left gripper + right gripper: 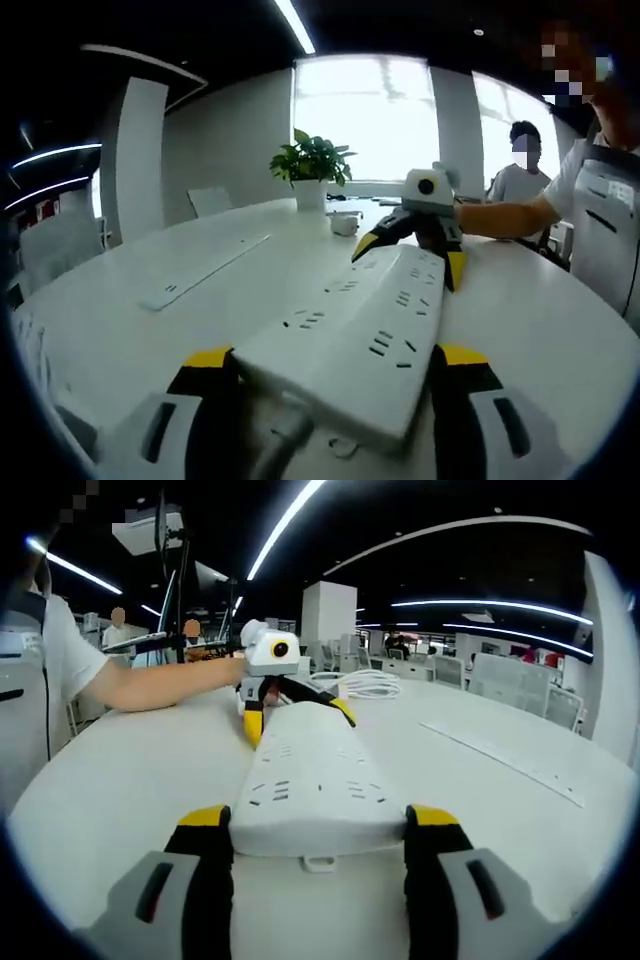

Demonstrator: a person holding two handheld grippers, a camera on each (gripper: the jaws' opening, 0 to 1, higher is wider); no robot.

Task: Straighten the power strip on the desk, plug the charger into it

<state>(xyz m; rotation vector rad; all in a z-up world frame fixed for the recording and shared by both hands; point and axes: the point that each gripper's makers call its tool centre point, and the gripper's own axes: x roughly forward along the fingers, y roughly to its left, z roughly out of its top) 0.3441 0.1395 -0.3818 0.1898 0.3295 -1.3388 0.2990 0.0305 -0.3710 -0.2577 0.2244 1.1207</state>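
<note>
The white worktop [120, 330] is wide and round-edged, with plenty of bare surface on every side of the job. A long flat cover strip [205, 272] is set into it well off to one side, and a potted plant [311, 168] stands at the far edge, both well apart from the work.

The power strip [310, 780] lies out in the open middle of the worktop, held at both short ends. It looks like a stiff, light plastic bar with smooth, probably slippery faces, so gripping across its narrow width at the ends, as now, seems the sound hold: it should turn as one rigid piece and not sag.

The right claw [318, 825] straddles the near end in the right gripper view, its yellow-tipped jaws spread to the strip's width and touching both sides. The left claw [330, 365] does the same at the opposite end in the left gripper view.

A coil of white cable [365, 685] lies near the left claw's end; I judge it could drag or snag as the strip swings. I cannot pick out the charger for certain.
</note>
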